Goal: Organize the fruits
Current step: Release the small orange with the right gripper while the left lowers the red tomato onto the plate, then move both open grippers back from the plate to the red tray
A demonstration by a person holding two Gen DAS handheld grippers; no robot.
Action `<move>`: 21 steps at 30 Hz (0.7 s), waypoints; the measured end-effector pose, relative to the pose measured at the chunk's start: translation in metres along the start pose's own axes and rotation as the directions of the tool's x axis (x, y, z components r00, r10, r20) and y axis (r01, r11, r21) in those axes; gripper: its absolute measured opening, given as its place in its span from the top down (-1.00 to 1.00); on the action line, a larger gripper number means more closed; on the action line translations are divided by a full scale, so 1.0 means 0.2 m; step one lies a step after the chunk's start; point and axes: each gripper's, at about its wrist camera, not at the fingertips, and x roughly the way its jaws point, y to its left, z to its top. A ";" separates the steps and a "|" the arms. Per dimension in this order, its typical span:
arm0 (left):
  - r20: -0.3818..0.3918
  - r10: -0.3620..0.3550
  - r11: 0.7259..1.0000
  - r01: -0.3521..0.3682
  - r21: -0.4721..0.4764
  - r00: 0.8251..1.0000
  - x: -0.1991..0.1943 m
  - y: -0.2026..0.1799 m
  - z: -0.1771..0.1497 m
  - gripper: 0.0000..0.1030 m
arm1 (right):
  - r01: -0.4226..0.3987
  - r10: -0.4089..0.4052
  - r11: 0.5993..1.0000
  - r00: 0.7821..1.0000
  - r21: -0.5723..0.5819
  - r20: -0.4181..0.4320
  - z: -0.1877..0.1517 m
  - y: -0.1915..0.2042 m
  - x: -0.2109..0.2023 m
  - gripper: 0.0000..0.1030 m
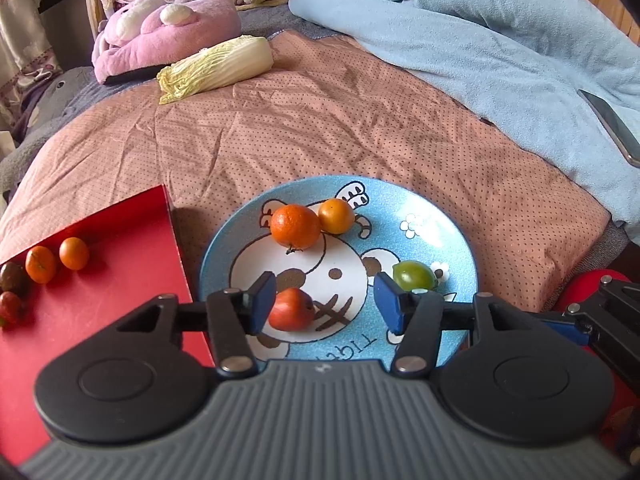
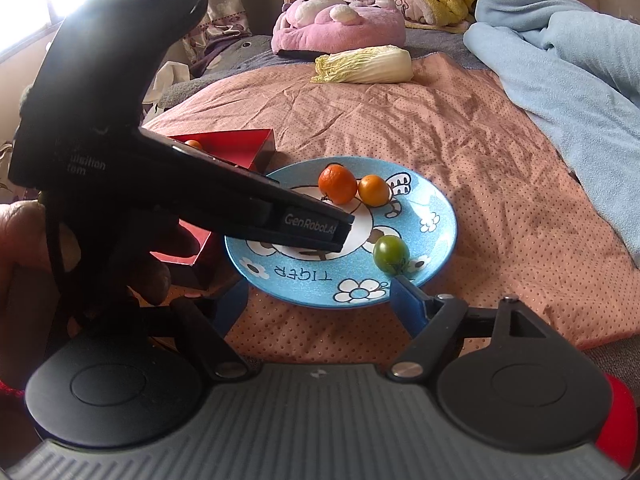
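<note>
in the left wrist view the left gripper (image 1: 326,302) sits low in the centre of the frame, over the near part of a blue plate (image 1: 460,236). its blue pads stand apart, and a small red fruit (image 1: 291,309) lies on the plate just inside the left-hand pad. whether that pad touches the fruit cannot be told; the other pad is clear of it, so nothing is clamped. the fruit looks set down among the others, which fits the job of gathering fruit on the plate.

the plate is shallow, round and glazed, printed with a cartoon bear and flowers. toward its far side a larger orange citrus (image 1: 295,227) with dimpled skin touches a smoother, smaller orange fruit (image 1: 337,216). a glossy green tomato (image 1: 413,276) rests at the right of the plate, just beyond the right-hand pad.

at the left of the frame a flat red box lid (image 1: 120,300) holds more fruit lined along its far edge: two small orange ones (image 1: 56,260), a dark one and a red one, probably waiting to be moved.

in the right wrist view the right gripper (image 2: 318,304) hangs at the lower centre, jaws wide and empty, short of the plate's near rim. it seems to be waiting.

everything rests on a wrinkled pink dotted cloth (image 1: 320,120). a pale ribbed napa cabbage (image 1: 218,66) lies upper left, with a pink plush toy (image 1: 168,28) behind and a fuzzy blue blanket (image 1: 480,40) at upper right.
</note>
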 end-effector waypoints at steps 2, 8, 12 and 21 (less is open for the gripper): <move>0.004 -0.001 1.000 0.001 -0.005 1.000 -0.01 0.00 0.00 -0.10 | 0.000 0.000 1.000 1.000 0.002 -0.001 0.00 0.00 0.00 -0.59; 0.025 0.002 1.000 -0.001 -0.026 1.000 -0.06 0.04 0.00 -0.10 | -0.005 0.005 1.000 1.000 -0.001 -0.006 0.01 0.01 0.01 -0.62; 0.030 0.004 0.999 -0.002 -0.052 1.000 -0.08 0.08 0.00 -0.10 | -0.006 0.006 1.000 1.000 -0.007 -0.001 0.02 0.03 0.01 -0.71; 0.043 0.032 0.994 -0.027 -0.108 0.999 -0.14 0.22 -0.04 -0.10 | -0.011 0.011 0.999 1.000 -0.038 -0.006 0.06 0.09 0.02 -0.71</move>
